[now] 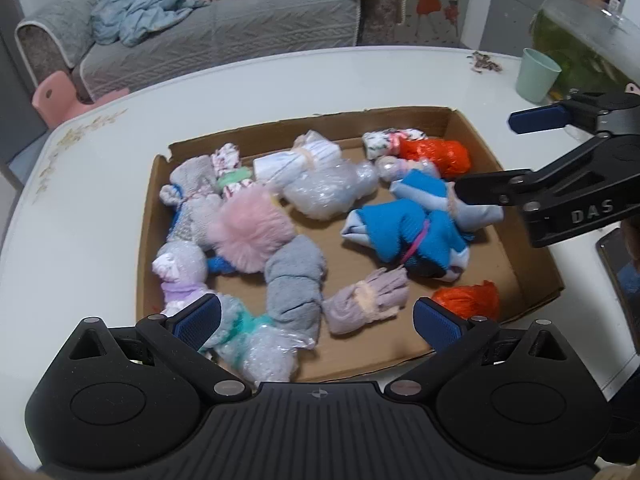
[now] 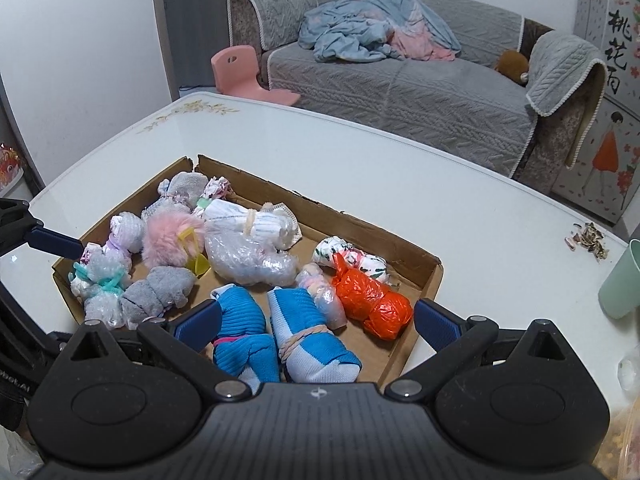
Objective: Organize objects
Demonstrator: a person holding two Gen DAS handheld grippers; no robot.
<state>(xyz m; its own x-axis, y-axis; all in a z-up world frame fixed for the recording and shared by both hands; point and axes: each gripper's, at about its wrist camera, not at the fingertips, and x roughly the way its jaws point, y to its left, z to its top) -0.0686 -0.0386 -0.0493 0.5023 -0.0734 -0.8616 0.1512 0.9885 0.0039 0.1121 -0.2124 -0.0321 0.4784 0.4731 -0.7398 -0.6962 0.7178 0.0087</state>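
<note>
A shallow cardboard tray point(image 1: 400, 120) point(image 2: 360, 224) on the white table holds several tied bundles. Among them are two blue sock rolls point(image 1: 404, 236) point(image 2: 240, 332), orange bag bundles point(image 1: 438, 154) point(image 2: 372, 300), a pink fluffy ball point(image 1: 250, 228) point(image 2: 168, 236), a grey sock roll point(image 1: 294, 284) and a lilac one point(image 1: 366, 300). My left gripper point(image 1: 318, 320) hangs open over the tray's near edge, nothing between its fingers. My right gripper point(image 2: 318, 324) point(image 1: 496, 156) is open above the blue rolls at the tray's right side, holding nothing.
A pale green cup point(image 1: 536, 76) point(image 2: 622, 280) and scattered husks point(image 1: 486, 65) lie on the table beyond the tray, beside a glass tank point(image 1: 580, 40). A dark phone point(image 1: 620, 272) lies right of the tray. A grey sofa point(image 2: 400, 92) and a pink seat point(image 2: 240, 68) stand behind.
</note>
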